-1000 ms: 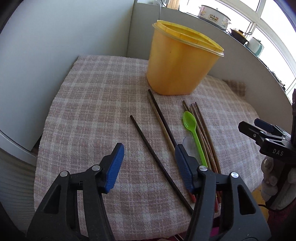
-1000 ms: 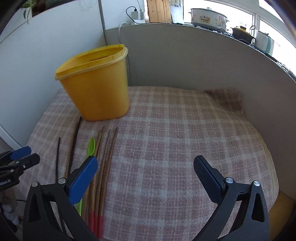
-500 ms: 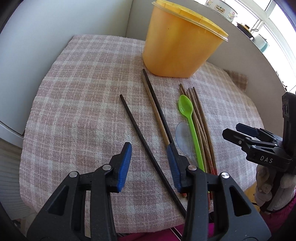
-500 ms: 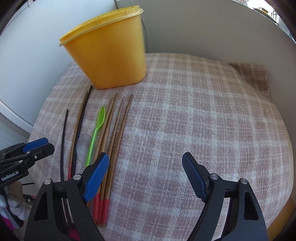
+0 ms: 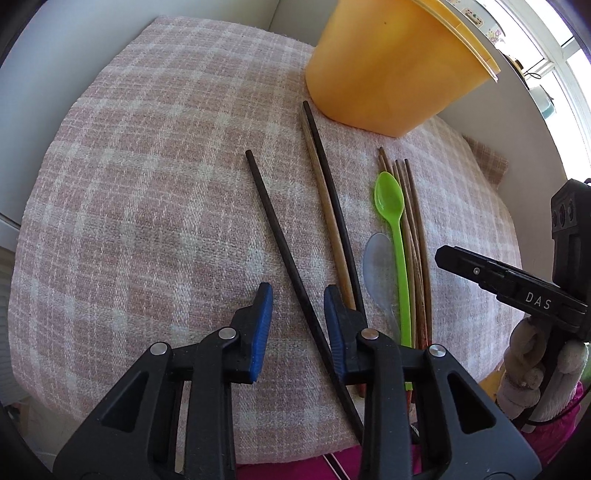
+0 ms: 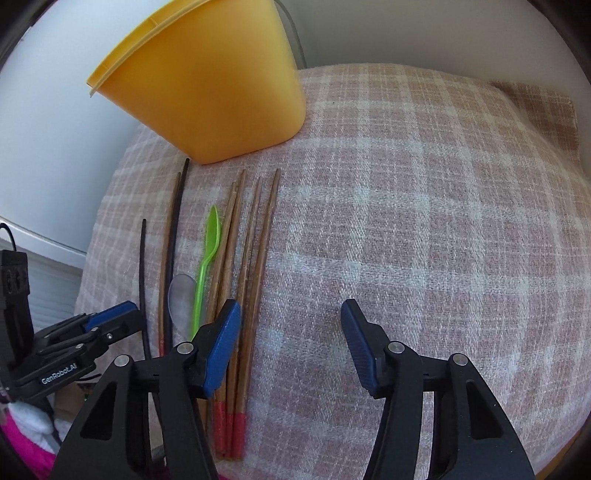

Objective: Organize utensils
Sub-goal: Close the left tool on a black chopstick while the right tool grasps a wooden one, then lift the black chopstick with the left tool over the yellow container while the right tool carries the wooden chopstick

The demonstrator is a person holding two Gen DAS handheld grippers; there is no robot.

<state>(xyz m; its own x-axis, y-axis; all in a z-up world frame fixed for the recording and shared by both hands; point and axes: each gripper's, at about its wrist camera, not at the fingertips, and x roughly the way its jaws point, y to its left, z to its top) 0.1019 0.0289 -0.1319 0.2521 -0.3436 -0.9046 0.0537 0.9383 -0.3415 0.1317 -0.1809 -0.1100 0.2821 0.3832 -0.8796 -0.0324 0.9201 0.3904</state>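
A yellow tub point(image 5: 384, 62) point(image 6: 210, 88) stands at the back of the checked cloth point(image 5: 147, 184). In front of it lie a lone black chopstick point(image 5: 275, 236) point(image 6: 143, 266), a brown and black pair point(image 5: 328, 199), a green spoon point(image 5: 395, 229) point(image 6: 208, 247), a clear spoon point(image 5: 375, 262) and several red-tipped brown chopsticks point(image 6: 251, 280). My left gripper point(image 5: 298, 321) is open, its pads either side of the lone black chopstick, not touching. My right gripper point(image 6: 290, 343) is open and empty, its left pad above the red-tipped chopsticks.
Grey partition walls point(image 6: 406, 29) close the back and left. The cloth's front edge point(image 5: 288, 454) drops off near me. A folded cloth corner point(image 6: 539, 107) lies at the back right.
Both grippers have come lower and closer to the utensils. My left gripper has narrowed its opening and now straddles the lone black chopstick. The utensils have not moved.
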